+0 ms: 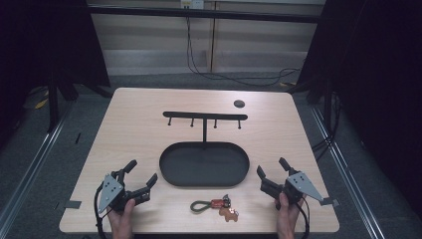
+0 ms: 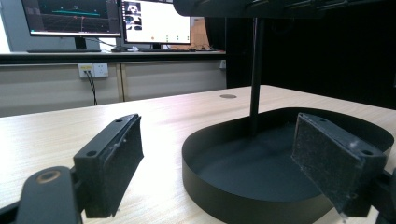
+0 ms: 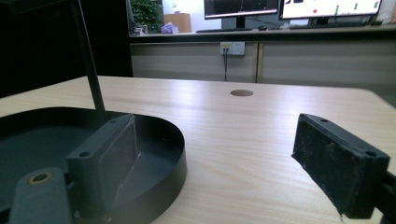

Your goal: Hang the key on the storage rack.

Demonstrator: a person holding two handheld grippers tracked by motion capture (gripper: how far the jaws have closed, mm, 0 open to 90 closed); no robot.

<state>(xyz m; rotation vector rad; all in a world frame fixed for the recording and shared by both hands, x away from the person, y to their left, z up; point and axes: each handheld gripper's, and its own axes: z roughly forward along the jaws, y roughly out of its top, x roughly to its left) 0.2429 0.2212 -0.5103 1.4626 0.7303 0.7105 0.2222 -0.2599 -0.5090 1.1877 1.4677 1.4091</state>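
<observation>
Pale wood table (image 1: 139, 129) bears a black oval tray (image 1: 204, 180) at its centre, nothing lying inside it. A thin post rises from the tray's far rim to a crossbar with four hooks (image 1: 205, 115). Left gripper (image 1: 141, 177) rests near the tray's left end, jaws spread wide, nothing between them. Right gripper (image 1: 271, 168) sits near the right end, jaws likewise wide and unoccupied. A small keychain (image 1: 215, 205), green loop, red tag, brown charm, lies on the table just in front of the tray, between both grippers.
</observation>
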